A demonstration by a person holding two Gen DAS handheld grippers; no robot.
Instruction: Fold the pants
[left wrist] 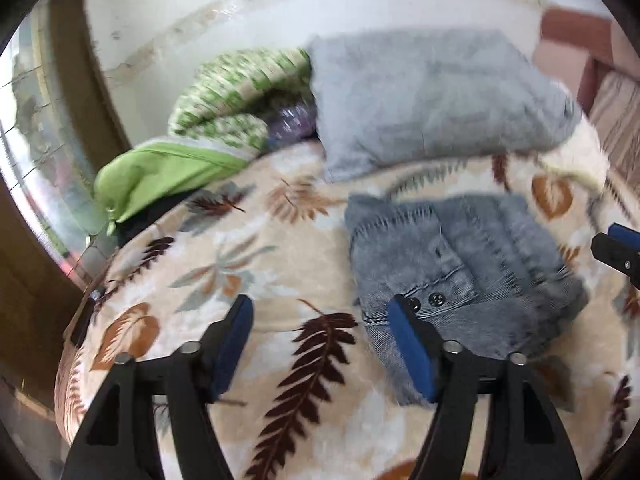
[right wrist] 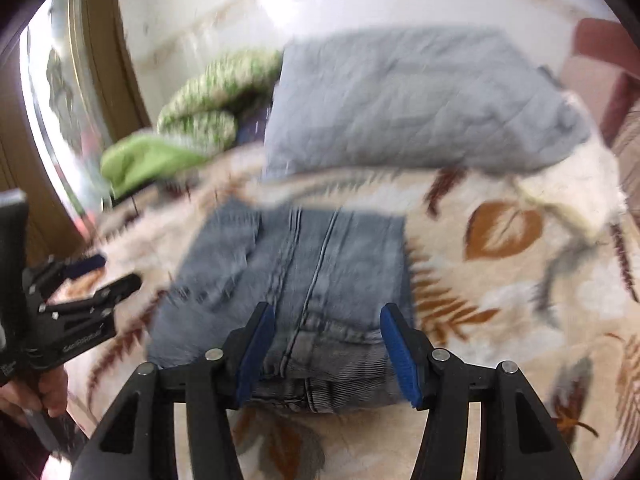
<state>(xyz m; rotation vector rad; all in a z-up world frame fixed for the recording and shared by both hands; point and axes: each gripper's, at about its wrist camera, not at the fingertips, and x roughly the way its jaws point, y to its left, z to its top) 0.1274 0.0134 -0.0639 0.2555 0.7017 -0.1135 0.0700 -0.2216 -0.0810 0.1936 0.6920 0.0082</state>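
Bed cover [left wrist: 256, 264]: a cream blanket printed with brown, rust and grey leaves; it carries everything else here, and both views are blurred.

Grey quilt [left wrist: 436, 96]: a bulky pale grey-blue quilted bundle at the far side of the cover, just beyond the jeans and apart from them.

Green bedding [left wrist: 224, 92]: a green-and-white patterned roll with a plain lime-green piece [left wrist: 160, 172] below it, piled left of the quilt by the wall; a dark purple cloth [left wrist: 294, 118] shows in the gap between roll and quilt.

Jeans [right wrist: 304, 272]: grey-blue denim folded into a compact, roughly rectangular stack, lying flat in the middle of the cover. In the left wrist view two dark buttons [left wrist: 426, 301] show on the near edge; in the right wrist view the seams run away from the camera.

Left gripper [left wrist: 322, 314]: blue-padded fingers spread wide, holding nothing. It sits at the left edge of the jeans, its right pad over the denim by the buttons and its left pad over bare blanket.

Right gripper [right wrist: 328, 322]: fingers also spread, nothing clamped. They stand either side of the near, waistband end of the stack; contact cannot be judged.

Hand [right wrist: 36, 394]: grips the left tool's handle at the lower left of the right wrist view.

Containers: cannot make out any.
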